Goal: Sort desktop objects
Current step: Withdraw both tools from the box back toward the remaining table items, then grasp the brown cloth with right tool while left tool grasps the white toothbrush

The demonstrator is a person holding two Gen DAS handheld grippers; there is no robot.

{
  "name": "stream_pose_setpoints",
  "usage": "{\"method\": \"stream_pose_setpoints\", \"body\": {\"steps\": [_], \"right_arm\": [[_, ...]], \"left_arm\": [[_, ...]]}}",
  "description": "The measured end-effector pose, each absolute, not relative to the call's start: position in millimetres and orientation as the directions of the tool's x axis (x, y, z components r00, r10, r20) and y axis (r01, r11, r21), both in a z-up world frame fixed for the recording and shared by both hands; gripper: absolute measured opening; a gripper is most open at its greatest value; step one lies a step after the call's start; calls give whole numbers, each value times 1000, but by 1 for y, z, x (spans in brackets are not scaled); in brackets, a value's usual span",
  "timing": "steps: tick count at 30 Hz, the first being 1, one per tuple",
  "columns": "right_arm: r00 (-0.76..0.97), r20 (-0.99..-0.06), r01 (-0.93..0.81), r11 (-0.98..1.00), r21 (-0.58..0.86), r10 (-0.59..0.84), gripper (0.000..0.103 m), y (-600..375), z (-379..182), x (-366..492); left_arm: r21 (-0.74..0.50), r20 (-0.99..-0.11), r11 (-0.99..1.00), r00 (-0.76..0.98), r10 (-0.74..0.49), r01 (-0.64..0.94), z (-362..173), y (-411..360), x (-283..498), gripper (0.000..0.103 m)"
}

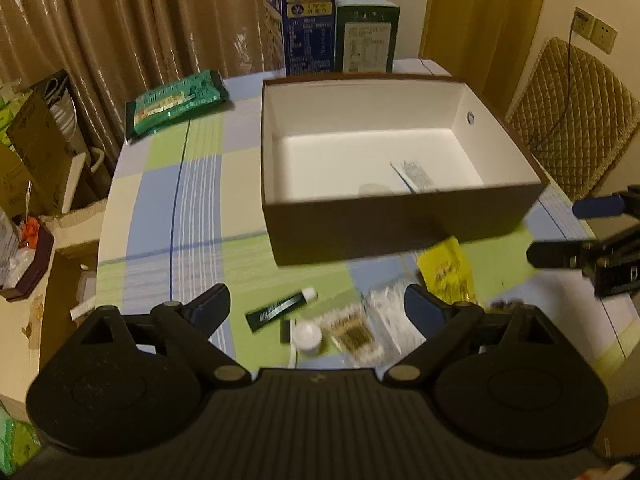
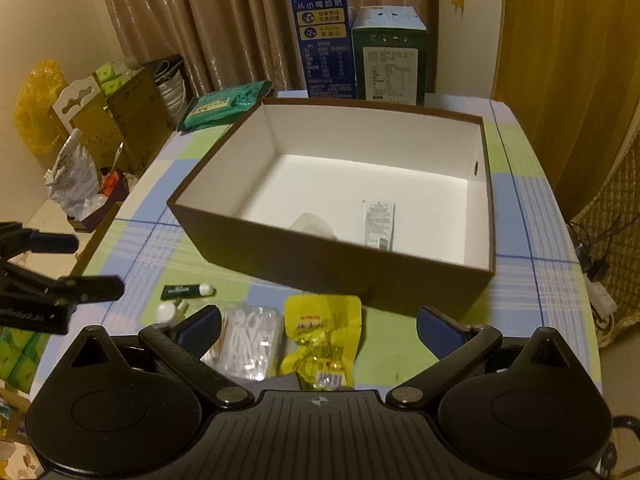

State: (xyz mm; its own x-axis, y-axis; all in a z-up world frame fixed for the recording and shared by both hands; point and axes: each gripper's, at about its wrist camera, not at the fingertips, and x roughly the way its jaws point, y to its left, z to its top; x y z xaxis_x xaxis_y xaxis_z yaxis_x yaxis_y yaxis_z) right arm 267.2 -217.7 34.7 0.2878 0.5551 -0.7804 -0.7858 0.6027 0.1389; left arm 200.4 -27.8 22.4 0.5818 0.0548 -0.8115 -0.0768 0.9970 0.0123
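A brown box [image 1: 400,224] with a white inside stands on the checked tablecloth; it also shows in the right wrist view [image 2: 320,264]. In it lie a white sachet [image 2: 378,224] and a pale crumpled thing [image 2: 312,224]. In front of the box lie a dark tube with a white cap [image 1: 280,308], a small white bottle [image 1: 307,335], a clear pack of cotton swabs [image 2: 250,340] and a yellow snack bag [image 2: 320,336]. My left gripper [image 1: 318,310] is open above the tube and bottle. My right gripper [image 2: 318,326] is open above the swabs and yellow bag.
A green wipes pack [image 1: 176,100] lies at the table's far left. A blue carton [image 1: 310,20] and a green carton [image 1: 366,36] stand behind the box. Cluttered boxes [image 2: 120,120] stand left of the table, a quilted chair [image 1: 572,116] at the right.
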Motion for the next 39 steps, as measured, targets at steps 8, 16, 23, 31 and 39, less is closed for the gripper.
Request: {"method": "stream_pose_setpoints", "body": {"steps": [8, 16, 23, 31, 39], "right_arm": [[271, -793, -770, 617, 161, 546, 101, -242, 21, 255], [230, -819, -764, 619, 183, 526, 101, -254, 4, 244], [212, -838, -760, 624, 182, 503, 101, -260, -9, 239], [222, -848, -744, 645, 172, 482, 101, -268, -24, 242], [271, -822, -755, 640, 141, 501, 81, -271, -41, 252]], "left_arm": [[-6, -848, 992, 526, 60, -122, -1, -18, 165, 92], [-15, -854, 988, 517, 67, -153, -7, -18, 148, 92], [4, -865, 988, 495, 80, -153, -20, -23, 140, 92], [1, -875, 987, 478, 80, -163, -32, -22, 138, 92], [8, -879, 985, 469, 89, -172, -45, -17, 139, 92]]}}
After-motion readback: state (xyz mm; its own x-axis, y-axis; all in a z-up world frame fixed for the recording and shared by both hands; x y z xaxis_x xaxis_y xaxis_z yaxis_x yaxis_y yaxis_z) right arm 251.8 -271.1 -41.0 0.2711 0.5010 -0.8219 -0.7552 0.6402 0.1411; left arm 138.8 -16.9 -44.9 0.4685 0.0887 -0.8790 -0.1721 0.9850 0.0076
